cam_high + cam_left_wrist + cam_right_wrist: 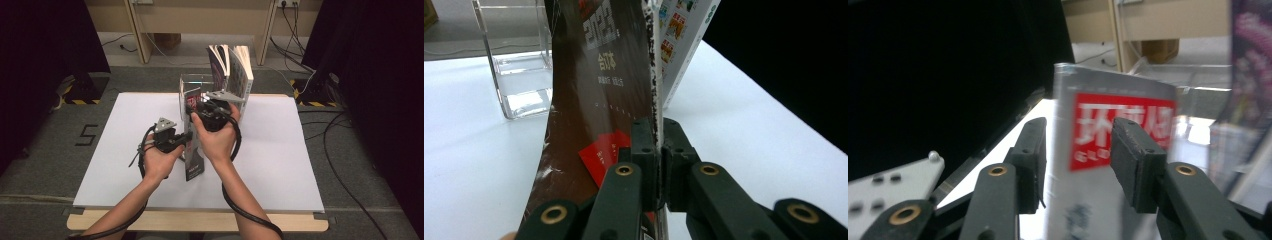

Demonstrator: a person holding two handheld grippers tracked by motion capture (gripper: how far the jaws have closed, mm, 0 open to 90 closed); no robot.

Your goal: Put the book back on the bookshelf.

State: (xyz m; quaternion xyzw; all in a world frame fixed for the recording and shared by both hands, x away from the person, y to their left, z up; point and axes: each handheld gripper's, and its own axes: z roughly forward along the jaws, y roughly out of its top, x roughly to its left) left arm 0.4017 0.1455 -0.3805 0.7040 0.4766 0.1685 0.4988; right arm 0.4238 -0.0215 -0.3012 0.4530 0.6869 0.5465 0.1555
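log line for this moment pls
left gripper: shut on magazine edge | right gripper: open around magazine top | acrylic holder: behind, on table

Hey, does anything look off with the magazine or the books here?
Yes. The magazine bows sideways where the left tool pinches its edge, and the books in the clear stand lean and fan open.

Wide bare surface [280, 165] right of the hands, and left of them too, open for passing; centre crowded by the upright magazine [194, 150], clamped low by the left gripper [181, 142] and flanked by the parted jaws of the right gripper [200, 107]; behind, clear stand [186, 82] with books [232, 67] leaning in it, blocking the far middle; near edge free.
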